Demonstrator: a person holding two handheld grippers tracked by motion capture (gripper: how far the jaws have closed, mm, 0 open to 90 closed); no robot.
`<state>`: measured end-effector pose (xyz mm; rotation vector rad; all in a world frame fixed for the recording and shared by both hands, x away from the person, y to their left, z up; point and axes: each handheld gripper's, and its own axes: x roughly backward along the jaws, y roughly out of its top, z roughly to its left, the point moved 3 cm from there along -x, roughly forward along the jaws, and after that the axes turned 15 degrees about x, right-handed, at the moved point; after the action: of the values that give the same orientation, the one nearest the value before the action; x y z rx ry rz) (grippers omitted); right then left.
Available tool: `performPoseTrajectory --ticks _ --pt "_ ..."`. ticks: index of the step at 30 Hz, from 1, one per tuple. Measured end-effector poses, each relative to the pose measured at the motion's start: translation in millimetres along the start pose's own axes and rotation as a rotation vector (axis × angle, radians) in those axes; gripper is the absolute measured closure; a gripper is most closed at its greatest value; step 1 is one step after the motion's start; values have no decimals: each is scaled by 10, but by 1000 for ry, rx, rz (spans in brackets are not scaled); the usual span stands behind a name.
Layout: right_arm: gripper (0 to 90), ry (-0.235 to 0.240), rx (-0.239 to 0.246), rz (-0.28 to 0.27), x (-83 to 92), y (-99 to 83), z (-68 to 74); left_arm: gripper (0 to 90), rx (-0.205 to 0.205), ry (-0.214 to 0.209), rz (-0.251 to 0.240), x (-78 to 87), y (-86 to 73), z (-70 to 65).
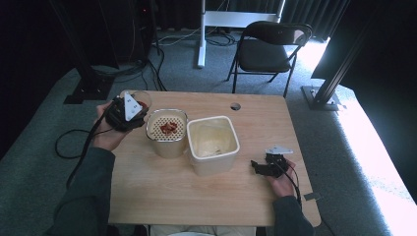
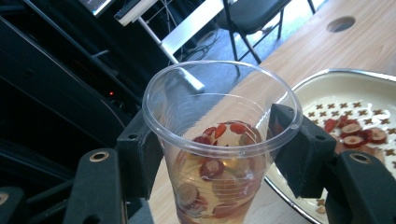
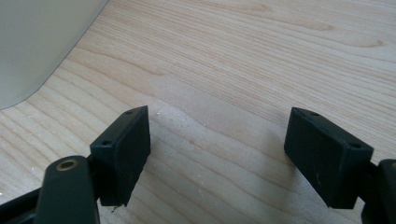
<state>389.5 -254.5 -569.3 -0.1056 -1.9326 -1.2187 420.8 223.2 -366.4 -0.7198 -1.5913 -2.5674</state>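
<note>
A clear plastic cup [image 2: 215, 186] holds pale liquid with red fruit slices. My left gripper [image 2: 219, 144] is shut on it, one pad against each side below the rim. In the high view the cup [image 1: 141, 98] and left gripper [image 1: 134, 112] are at the table's far left, just left of a cream pot with a perforated strainer lid [image 1: 167, 130]. Red fruit pieces [image 2: 357, 133] lie on the strainer [image 2: 345, 95]. A white square container [image 1: 212, 142] stands mid-table. My right gripper [image 1: 256, 166] rests low to its right, open [image 3: 217, 144] over bare wood, with nothing between its jaws.
The wooden table [image 1: 196, 196] has a round cable hole [image 1: 235, 106] near its far edge. A black folding chair [image 1: 270, 46] stands beyond the table. The white container's wall [image 3: 37, 42] is close on the left in the right gripper view.
</note>
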Motion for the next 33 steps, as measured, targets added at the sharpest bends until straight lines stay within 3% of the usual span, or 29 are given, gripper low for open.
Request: performPoseTrajectory --ticks 6,7,14,15,24,25,27,33 --pt "221 0 0 0 0 0 0 387 -66 45 27 -54 -11 -62" --pt "221 0 0 0 0 0 0 387 -111 66 42 -81 -16 -108" --pt "221 0 0 0 -1 0 0 389 -195 106 67 -143 -23 -187" --pt "221 0 0 0 0 0 0 390 -231 125 79 -159 -23 -211" --pt "220 0 0 -1 0 0 0 393 -322 155 98 -209 -16 -293" --pt "221 0 0 0 0 0 0 393 -366 170 116 -220 -18 -315" --pt "220 0 -1 -1 0 0 0 394 -410 186 129 -233 -21 -342" --pt "220 0 -1 -1 0 0 0 399 -513 215 147 -259 -18 -430"
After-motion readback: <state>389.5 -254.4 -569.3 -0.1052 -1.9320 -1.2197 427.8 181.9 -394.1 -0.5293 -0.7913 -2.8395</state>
